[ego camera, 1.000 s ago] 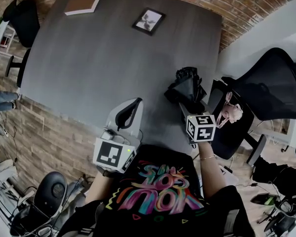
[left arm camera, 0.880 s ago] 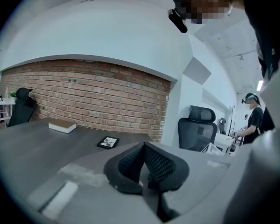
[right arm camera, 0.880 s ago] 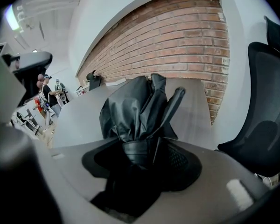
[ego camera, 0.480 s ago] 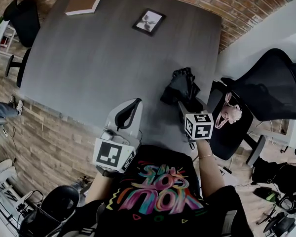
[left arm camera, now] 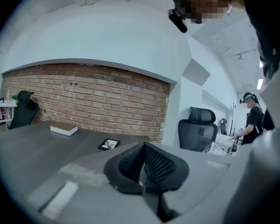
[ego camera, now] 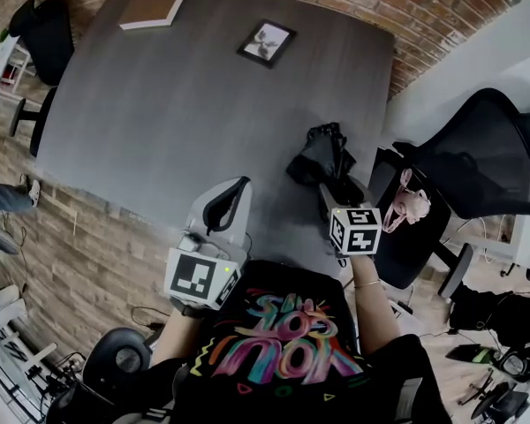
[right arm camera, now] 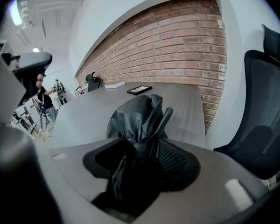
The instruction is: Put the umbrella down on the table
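While my right tongs clamp the folded black umbrella by its lower end, its bunched canopy sits over the table near the right edge. My left tongs are closed on nothing, over the near edge.

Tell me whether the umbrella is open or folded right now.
Folded. The black umbrella has its canopy bunched loosely around the shaft, not spread, and is clamped in the right gripper over the table.

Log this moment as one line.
left tongs: shut, empty | right tongs: shut on umbrella | umbrella over table near its right edge, not released
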`<state>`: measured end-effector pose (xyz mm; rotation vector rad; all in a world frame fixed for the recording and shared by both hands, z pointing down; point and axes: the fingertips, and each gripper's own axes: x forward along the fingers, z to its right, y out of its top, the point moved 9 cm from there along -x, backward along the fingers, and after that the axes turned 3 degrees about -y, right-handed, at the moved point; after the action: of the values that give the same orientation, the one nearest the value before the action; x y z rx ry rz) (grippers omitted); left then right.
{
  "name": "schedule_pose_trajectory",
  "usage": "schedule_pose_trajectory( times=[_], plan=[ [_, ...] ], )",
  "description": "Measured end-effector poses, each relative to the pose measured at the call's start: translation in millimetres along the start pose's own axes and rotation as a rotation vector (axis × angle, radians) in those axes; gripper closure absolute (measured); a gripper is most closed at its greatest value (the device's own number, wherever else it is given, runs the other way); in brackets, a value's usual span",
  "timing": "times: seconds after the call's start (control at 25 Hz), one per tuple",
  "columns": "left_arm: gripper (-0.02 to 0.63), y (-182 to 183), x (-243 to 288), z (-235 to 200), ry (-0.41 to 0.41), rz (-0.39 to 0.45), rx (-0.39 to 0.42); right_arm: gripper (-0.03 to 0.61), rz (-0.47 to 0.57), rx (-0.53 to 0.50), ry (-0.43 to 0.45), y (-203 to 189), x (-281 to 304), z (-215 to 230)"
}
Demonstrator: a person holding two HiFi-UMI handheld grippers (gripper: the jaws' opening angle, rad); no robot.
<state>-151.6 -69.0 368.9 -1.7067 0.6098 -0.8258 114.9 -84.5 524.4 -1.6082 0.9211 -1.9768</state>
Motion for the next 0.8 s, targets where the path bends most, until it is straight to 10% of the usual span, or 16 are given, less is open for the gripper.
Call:
schedule_pose_trajectory(
  times=[0.8],
  plan=[
    [0.614, 8, -2, 14, -0.035, 0.031, 0.027, 0.348, 0.200, -0.076, 0.050, 42, -58, -12]
  ],
)
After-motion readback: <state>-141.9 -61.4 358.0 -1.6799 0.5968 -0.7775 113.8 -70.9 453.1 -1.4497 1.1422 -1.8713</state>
